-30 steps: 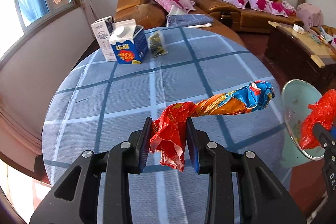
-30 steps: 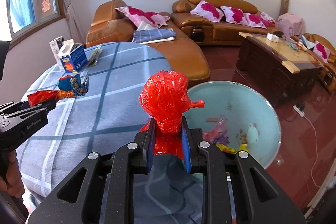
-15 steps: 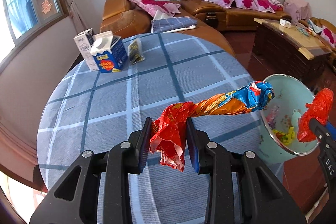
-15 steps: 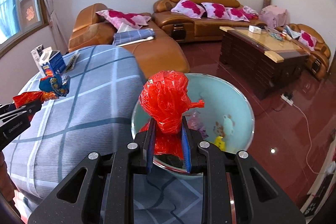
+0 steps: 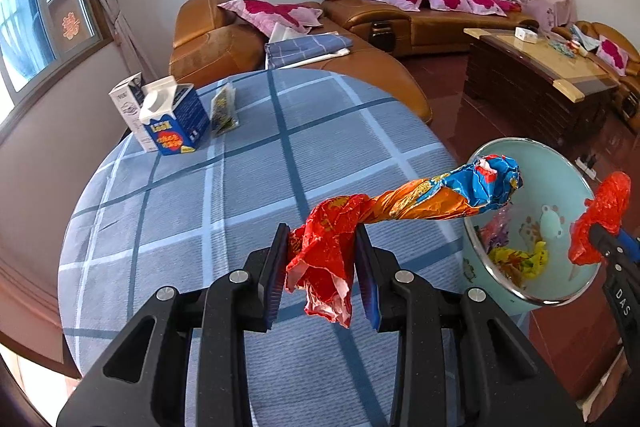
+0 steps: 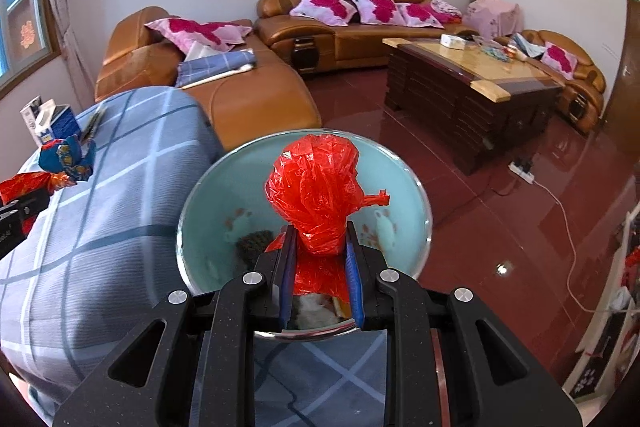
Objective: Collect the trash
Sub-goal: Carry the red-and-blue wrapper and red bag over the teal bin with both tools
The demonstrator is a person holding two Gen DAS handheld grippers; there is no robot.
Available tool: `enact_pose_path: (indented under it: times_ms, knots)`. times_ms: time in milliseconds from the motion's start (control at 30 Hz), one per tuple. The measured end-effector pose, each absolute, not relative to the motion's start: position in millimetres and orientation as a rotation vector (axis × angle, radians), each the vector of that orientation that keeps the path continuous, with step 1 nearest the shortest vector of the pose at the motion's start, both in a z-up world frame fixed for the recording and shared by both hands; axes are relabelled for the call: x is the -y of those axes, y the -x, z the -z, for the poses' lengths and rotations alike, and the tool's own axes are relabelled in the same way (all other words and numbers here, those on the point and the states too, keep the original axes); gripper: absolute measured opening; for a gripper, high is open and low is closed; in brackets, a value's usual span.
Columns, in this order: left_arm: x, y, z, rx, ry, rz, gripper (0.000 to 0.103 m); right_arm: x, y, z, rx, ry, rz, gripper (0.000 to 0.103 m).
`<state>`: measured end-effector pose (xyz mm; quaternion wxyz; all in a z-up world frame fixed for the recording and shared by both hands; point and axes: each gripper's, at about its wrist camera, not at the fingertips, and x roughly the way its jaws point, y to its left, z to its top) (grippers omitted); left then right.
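My left gripper (image 5: 322, 239) is shut on a twisted snack wrapper (image 5: 400, 207), red at the pads, orange and blue toward its far end, which reaches over the rim of the pale green bin (image 5: 560, 183). The right gripper (image 6: 318, 231) is shut on a crumpled red plastic bag (image 6: 316, 187) and hangs right above the bin (image 6: 216, 187), which holds several bits of trash. In the left wrist view the red bag (image 5: 600, 215) shows at the bin's right side. In the right wrist view the wrapper (image 6: 66, 159) shows at the left edge.
The round table with a blue checked cloth (image 5: 240, 195) carries a blue carton (image 5: 176, 121), a white carton (image 5: 128, 103) and a small packet (image 5: 224, 107) at its far left. Brown sofas (image 6: 340, 39) and a dark coffee table (image 6: 480, 83) stand beyond on red floor.
Both grippers have moved right with their loads. The bin has come fully under the red bag, and the wrapper's blue end now overlaps the bin's rim.
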<state>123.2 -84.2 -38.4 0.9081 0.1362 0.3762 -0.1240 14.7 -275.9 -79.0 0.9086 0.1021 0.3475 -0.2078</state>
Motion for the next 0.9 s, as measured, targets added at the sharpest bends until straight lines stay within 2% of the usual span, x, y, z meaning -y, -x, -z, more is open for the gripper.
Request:
enact_pose_path:
  times_ms: [900]
  knots:
    - [175, -130, 47, -0.775, -0.361, 0.349, 0.033, 329, -46, 88, -0.734, -0.184, 0.538, 0.023]
